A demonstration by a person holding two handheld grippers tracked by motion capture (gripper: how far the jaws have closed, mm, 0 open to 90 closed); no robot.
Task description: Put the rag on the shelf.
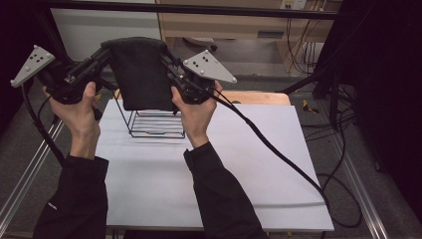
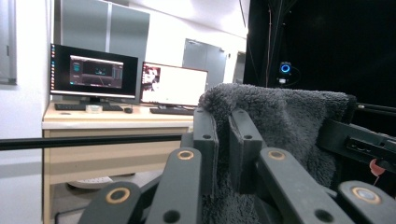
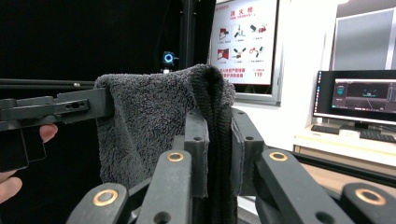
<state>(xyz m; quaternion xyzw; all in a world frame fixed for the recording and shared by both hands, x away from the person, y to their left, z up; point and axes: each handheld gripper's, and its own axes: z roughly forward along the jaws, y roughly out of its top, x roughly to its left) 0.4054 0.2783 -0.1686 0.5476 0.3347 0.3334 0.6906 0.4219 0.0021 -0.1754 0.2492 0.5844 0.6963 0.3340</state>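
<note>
High view: we've got both grippers, left (image 1: 106, 54) and right (image 1: 165, 59), clamped on the dark fuzzy towel (image 1: 141, 74) above a black wire rack (image 1: 157, 124).

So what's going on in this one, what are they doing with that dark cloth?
A person holds a dark grey towel stretched in the air between two handheld grippers. The left gripper is clamped on one top corner and the right gripper on the other, so the towel hangs flat like a curtain. It hangs above a black wire rack that stands on the white table, with its lower edge just above the rack's top. It is not draped over the rack yet.
</note>
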